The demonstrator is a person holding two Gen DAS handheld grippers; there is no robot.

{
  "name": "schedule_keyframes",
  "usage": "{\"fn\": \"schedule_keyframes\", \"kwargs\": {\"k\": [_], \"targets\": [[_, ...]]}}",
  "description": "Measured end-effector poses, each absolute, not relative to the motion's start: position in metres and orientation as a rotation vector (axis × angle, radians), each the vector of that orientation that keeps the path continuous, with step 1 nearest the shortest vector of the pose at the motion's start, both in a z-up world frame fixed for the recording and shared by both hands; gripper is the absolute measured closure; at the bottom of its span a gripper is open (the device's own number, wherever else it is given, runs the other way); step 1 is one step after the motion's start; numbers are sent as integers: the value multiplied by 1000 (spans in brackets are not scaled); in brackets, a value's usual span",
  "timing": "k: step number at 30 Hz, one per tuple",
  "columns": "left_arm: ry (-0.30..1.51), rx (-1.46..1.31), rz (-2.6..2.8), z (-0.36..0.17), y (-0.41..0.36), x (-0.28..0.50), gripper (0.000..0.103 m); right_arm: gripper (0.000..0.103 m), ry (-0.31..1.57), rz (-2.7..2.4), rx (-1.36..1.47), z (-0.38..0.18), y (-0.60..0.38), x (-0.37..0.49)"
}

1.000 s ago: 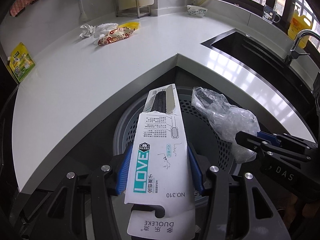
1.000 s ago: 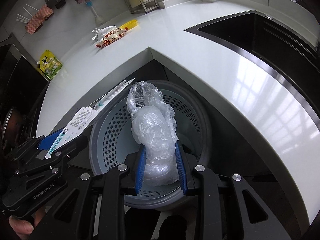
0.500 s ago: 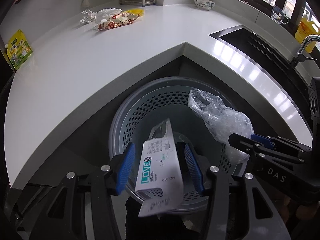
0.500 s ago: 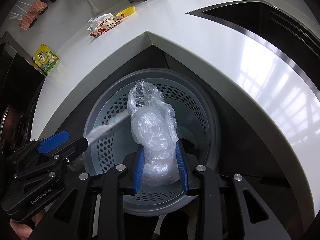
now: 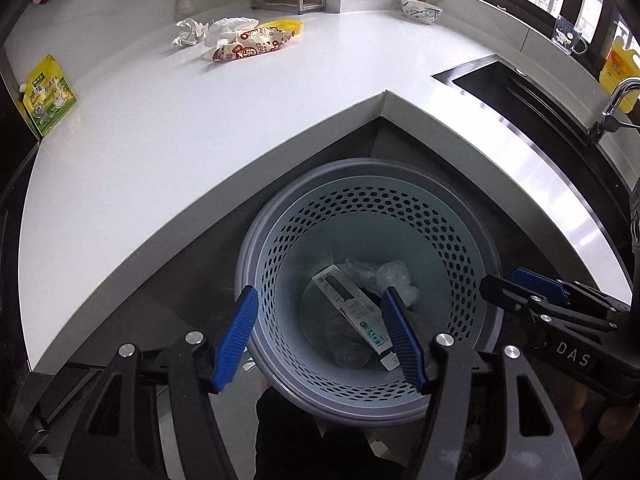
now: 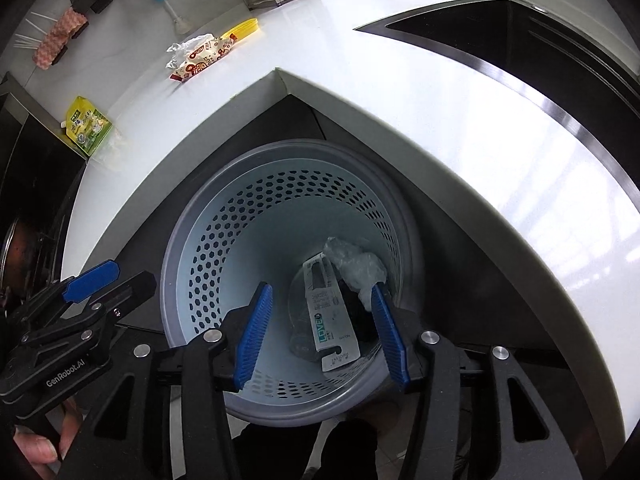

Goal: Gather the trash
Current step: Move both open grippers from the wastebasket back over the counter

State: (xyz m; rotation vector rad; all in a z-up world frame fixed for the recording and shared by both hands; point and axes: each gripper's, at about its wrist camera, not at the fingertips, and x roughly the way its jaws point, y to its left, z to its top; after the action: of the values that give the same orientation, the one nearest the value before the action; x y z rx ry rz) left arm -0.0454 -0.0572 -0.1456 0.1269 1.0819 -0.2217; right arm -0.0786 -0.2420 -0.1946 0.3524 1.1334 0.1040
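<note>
Both my grippers hang over the perforated blue-grey trash basket [image 5: 472, 240], which sits on the floor in the inner corner of the white countertop [image 5: 200, 120].

My left gripper [image 5: 320, 332] has its jaws opening, with nothing between the blue pads [image 5: 236, 332]; they frame only the basket's inside below. My right gripper [image 6: 320, 328] is likewise spreading its jaws, and no pad presses on anything. In the left wrist view the right gripper [image 5: 532, 292] shows at the right edge, just beside the basket's rim.

The task's things lie below my fingertips, at the bottom of the basket: the white toothbrush package [image 5: 352, 308] printed "LOVE" lies flat (its dark insert visible at the far end), and the crumpled clear plastic bag [image 5: 384, 276] rests touching its far right side. From the right wrist, the toothbrush package [image 6: 330, 312] appears between my pads but far beneath them, the plastic bag [image 6: 356, 268] just beyond the right pad. Something clear and rounded lies under the package; I cannot tell what it is.

Ahead of both grippers, well apart on the countertop, remain a patterned snack wrapper [image 5: 252, 46] with crumpled white plastic [image 5: 200, 32] touching it and a yellow item [image 5: 286, 24] behind. Far off to the left lies a green-and-yellow pouch [image 5: 48, 96] at the counter's edge. To the right ahead is the sink [image 5: 532, 96], and a patterned bowl [image 5: 420, 10] stands near the back wall.
</note>
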Motion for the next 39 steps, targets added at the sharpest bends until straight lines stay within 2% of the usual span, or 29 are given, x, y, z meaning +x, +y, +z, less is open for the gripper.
{"fn": "schedule_keyframes", "kwargs": {"k": [15,29,39], "targets": [[987,104,-188,-91,-42,-35,39,52,1081,145,346,-155,-241,-78],[910,86,-142,-49,-6,2,36,48,1000,158,341,-115,-221,-36],[887,65,-143,-37,26,55,29,47,982,121,353,-98,-193,7]]}}
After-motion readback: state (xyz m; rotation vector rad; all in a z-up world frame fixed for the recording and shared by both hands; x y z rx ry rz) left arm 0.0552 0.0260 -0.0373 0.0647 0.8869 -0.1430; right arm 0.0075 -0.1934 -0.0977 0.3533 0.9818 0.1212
